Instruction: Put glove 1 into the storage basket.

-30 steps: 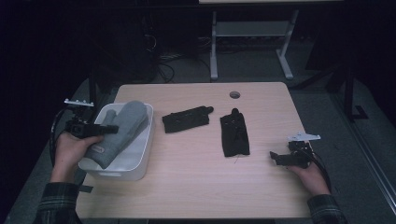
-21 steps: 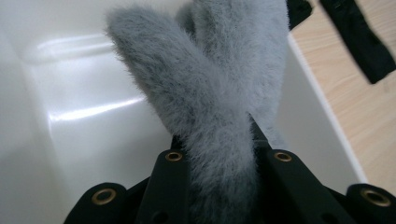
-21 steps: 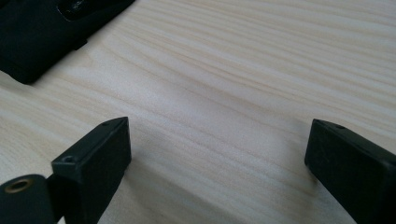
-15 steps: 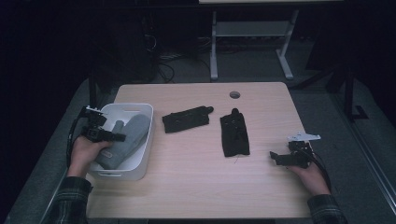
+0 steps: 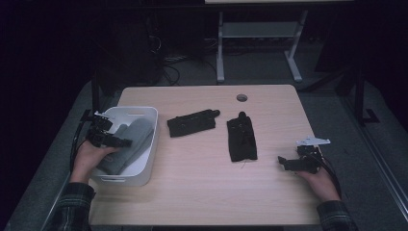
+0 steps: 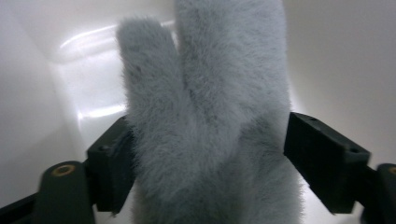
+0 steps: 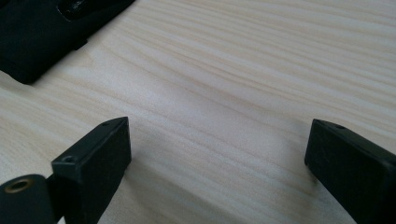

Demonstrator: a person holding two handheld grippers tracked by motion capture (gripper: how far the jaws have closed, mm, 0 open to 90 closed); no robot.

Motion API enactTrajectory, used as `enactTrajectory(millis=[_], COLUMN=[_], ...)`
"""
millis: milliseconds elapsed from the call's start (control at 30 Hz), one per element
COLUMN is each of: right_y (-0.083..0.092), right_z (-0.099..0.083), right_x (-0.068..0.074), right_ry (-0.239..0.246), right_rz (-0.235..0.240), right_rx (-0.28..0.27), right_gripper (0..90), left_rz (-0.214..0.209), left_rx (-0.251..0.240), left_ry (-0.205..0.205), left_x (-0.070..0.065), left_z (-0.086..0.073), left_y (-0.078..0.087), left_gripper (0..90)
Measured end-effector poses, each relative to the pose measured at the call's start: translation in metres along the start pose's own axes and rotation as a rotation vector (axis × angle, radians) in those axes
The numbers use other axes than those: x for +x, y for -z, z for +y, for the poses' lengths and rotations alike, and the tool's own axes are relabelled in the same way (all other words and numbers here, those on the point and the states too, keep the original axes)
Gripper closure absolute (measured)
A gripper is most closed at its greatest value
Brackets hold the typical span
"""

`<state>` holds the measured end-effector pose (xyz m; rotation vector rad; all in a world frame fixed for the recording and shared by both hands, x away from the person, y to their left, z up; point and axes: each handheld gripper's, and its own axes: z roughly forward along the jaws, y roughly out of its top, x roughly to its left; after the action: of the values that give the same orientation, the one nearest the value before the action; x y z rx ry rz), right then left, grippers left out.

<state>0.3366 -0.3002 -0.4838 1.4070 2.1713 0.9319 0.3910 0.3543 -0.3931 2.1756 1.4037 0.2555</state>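
Grey fuzzy mitten lies in the white bin, left of frame.
Left gripper jaws have just spread, mitten loose between them; right gripper gapes over the counter. Soft, light, limp: probably best pinched mid-body.

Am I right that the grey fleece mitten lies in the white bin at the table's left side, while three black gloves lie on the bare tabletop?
Not quite: the high view shows two black gloves on the table, one nearer the white bin and one to its right, not three. The grey fleece mitten does lie in the bin at the left side.
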Motion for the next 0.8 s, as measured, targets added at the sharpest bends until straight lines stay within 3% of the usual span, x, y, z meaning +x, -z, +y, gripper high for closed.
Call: enactTrajectory(millis=[200,367,533,800], right_y=[0.0,0.0,0.0,0.0], right_z=[0.0,0.0,0.0,0.0], right_x=[0.0,0.0,0.0,0.0], right_ry=[0.0,0.0,0.001,0.0], right_rz=[0.0,0.0,0.0,0.0], right_rx=[0.0,0.0,0.0,0.0], right_gripper=[6.7,6.8,6.8,6.8], left_rz=[0.021,0.005,-0.031,-0.116], left_rx=[-0.041,-0.091,-0.129,-0.181], left_ry=[-0.013,-0.047,-0.091,-0.167], left_x=[-0.002,-0.013,-0.033,-0.078], left_z=[0.003,0.009,0.018,0.035], left_y=[0.013,0.024,0.029,0.026], left_gripper=[14.3,14.1,14.1,14.2])
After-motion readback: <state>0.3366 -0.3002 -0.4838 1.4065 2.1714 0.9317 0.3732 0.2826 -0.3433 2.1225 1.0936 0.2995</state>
